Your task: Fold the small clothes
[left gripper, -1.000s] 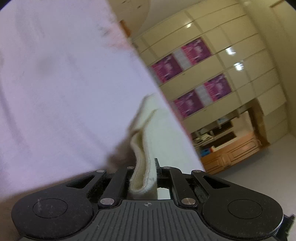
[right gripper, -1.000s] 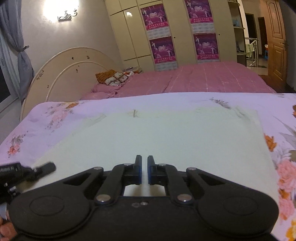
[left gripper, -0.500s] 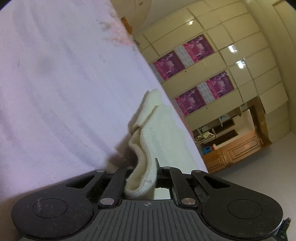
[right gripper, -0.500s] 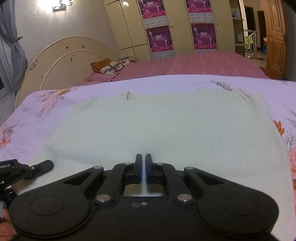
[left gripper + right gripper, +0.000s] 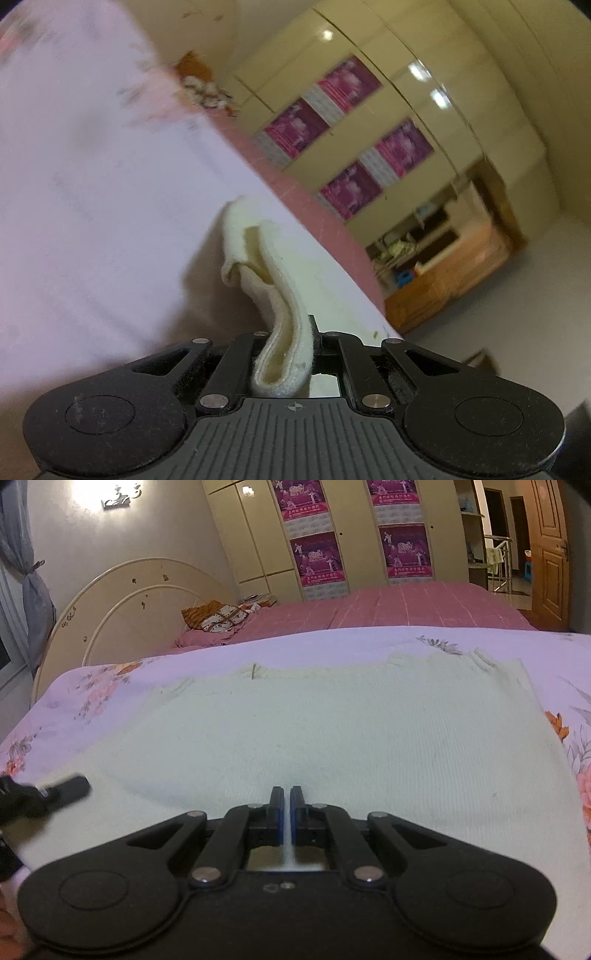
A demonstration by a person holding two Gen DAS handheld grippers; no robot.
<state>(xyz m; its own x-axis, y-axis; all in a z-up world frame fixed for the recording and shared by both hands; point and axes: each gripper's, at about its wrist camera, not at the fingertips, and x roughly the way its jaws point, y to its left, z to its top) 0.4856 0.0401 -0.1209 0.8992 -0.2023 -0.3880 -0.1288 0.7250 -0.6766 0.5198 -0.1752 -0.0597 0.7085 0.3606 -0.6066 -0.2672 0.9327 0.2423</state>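
Print on the wardrobe posters [image 5: 317,559] is too small to read.

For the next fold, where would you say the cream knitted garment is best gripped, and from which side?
Grip the cream knitted garment along its near hem, coming in low from the near edge of the bed. It lies flat on the floral sheet, so only an edge offers a pinchable lip. The left gripper already pinches a doubled edge that way; the right gripper probably pinches the hem too, though its contact is hidden.
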